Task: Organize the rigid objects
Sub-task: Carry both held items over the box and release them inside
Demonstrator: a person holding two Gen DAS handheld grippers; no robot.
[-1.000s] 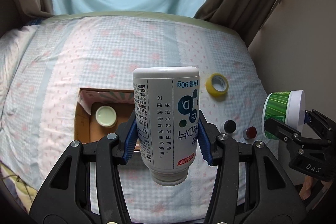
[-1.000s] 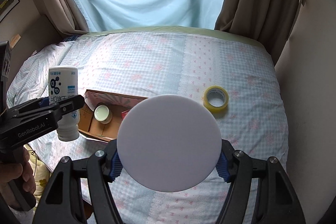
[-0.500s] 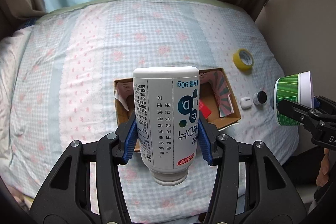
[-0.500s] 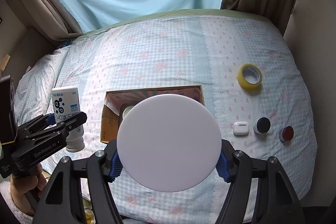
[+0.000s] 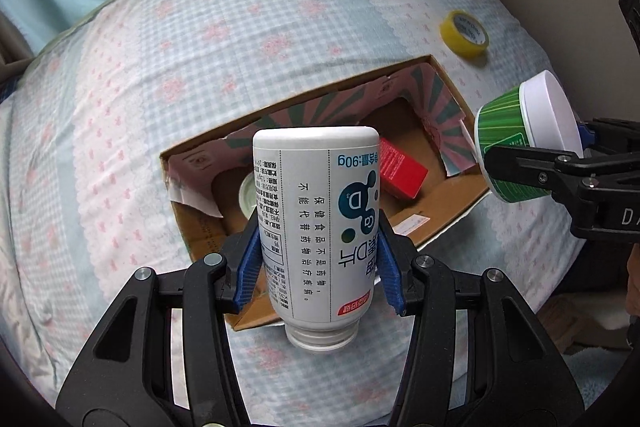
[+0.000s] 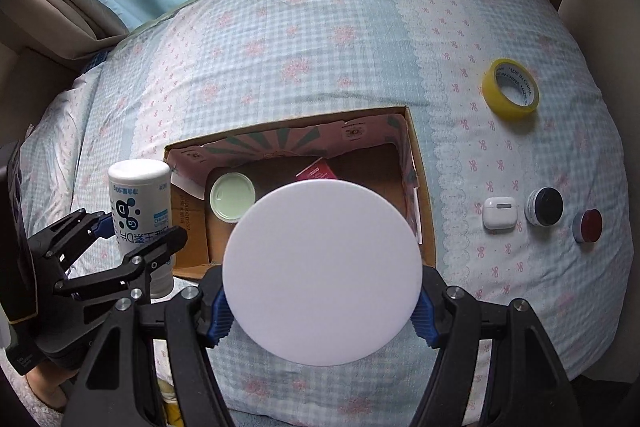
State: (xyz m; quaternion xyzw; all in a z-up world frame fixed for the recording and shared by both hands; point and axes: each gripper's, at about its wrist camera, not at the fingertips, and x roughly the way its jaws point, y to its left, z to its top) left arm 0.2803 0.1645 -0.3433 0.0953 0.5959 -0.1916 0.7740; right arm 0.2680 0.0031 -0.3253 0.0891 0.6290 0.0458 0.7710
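My left gripper is shut on a white supplement bottle, held upside down above the near edge of an open cardboard box. The bottle also shows in the right wrist view. My right gripper is shut on a green tub with a white lid, held above the box's near right side; the tub also shows in the left wrist view. The box holds a pale green lid and a red carton.
On the checked bedspread right of the box lie a yellow tape roll, a white earbud case, a black round jar and a red-topped jar. Curtains and a wall stand behind and to the right.
Both grippers have moved forward and down toward the box with their loads; the box now looks larger and sits right under them. Both grips are unchanged.
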